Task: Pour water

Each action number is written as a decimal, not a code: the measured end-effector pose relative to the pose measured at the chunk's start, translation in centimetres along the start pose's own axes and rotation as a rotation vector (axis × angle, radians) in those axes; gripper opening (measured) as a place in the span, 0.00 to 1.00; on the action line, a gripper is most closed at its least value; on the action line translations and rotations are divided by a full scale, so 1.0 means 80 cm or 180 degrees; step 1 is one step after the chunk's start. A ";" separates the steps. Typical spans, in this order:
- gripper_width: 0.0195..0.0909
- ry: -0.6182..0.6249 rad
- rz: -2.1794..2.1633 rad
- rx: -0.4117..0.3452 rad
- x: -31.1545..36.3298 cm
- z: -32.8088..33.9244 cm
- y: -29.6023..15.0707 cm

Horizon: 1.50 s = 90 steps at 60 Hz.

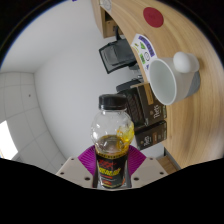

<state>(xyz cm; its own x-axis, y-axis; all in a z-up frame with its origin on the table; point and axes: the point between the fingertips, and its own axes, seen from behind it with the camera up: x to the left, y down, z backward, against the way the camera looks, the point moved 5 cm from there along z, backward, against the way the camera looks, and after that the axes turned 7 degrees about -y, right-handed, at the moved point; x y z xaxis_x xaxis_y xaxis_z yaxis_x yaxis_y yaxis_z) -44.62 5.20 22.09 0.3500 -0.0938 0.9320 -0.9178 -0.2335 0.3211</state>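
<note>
Yellowish liquid bottle [111, 145] sits clamped in the tongs [111, 160], tipped sideways toward the white mug [165, 78] on the desk [180, 30], lining up the pour.

The bottle [112, 140] fills the gap between the fingers [86, 160], so nothing more fits there. Just beyond it on the right, dark boxes [145, 112] and a white cup [163, 80] on the wooden table [165, 40] block that side, with a small white thing [185, 62] touching the cup. To the left, over the pale floor [30, 100], the way is open.
</note>
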 end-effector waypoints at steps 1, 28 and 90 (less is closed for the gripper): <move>0.25 0.0011 -0.0072 -0.0018 -0.005 -0.001 -0.004; 0.25 0.0324 0.0184 0.0194 -0.021 -0.011 -0.033; 0.25 0.1700 0.5835 0.0532 0.000 0.089 -0.392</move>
<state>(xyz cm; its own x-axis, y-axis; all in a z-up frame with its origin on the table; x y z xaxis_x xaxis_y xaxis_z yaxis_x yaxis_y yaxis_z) -14.54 5.59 10.82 -0.9990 -0.0413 0.0182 -0.0055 -0.2884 -0.9575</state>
